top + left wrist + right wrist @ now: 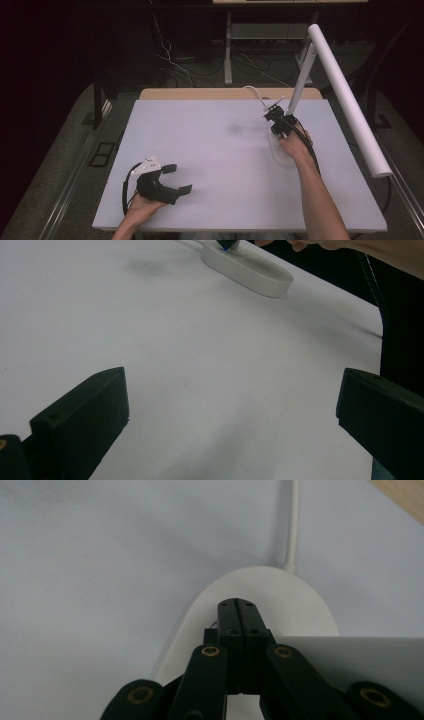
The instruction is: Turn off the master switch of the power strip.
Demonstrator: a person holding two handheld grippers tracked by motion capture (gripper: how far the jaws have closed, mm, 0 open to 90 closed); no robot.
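White table (215,200): right gripper (274,116) fingers closed on lamp base (280,155); left gripper (177,178) fingers wide

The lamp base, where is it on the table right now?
In the high view the lamp base sits right of centre on the table, under the right gripper.

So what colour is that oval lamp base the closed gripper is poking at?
White, a plain oval lamp base with a white cord; the right gripper view shows it best.
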